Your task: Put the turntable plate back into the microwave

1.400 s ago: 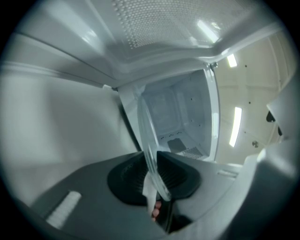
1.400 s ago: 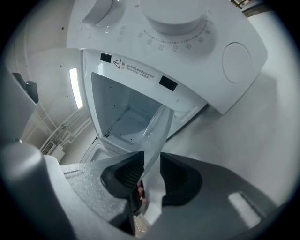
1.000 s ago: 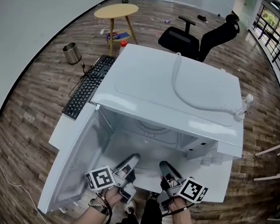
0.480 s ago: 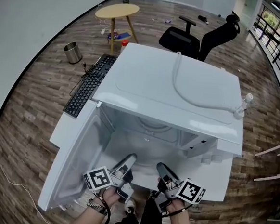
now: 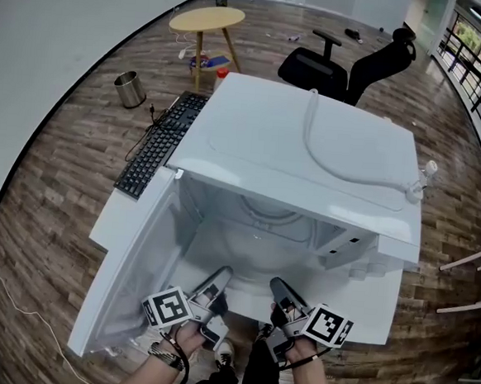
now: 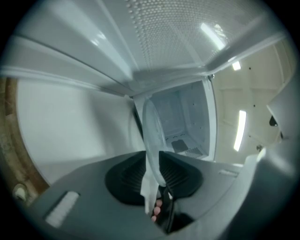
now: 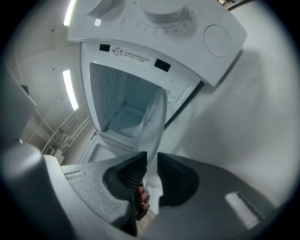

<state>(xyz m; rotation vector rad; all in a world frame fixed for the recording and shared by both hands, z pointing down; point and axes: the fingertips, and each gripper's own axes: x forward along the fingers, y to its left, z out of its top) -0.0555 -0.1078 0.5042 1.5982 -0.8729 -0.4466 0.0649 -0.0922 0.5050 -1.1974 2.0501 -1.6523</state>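
Observation:
The white microwave (image 5: 310,151) stands with its door (image 5: 131,269) swung open to the left. The clear glass turntable plate (image 5: 257,250) hangs in front of the opening, held at its near rim. My left gripper (image 5: 220,275) and right gripper (image 5: 279,286) sit side by side on that rim. In the left gripper view the plate (image 6: 152,126) runs edge-on between the ribbed pads of the gripper (image 6: 152,161), with the empty cavity (image 6: 180,122) beyond. The right gripper view shows the same: plate (image 7: 154,119) pinched in the gripper (image 7: 151,161). Both pairs of jaws have just been closing on it.
A white hose (image 5: 326,152) lies on top of the microwave. A black keyboard (image 5: 157,143) sits on the white desk (image 5: 110,218) to the left. On the wood floor behind stand a black office chair (image 5: 342,62), a round wooden table (image 5: 207,19) and a metal bin (image 5: 129,89).
Both grippers have stayed almost in place at the microwave's opening, the left one creeping slightly forward. The head view has shifted a little.

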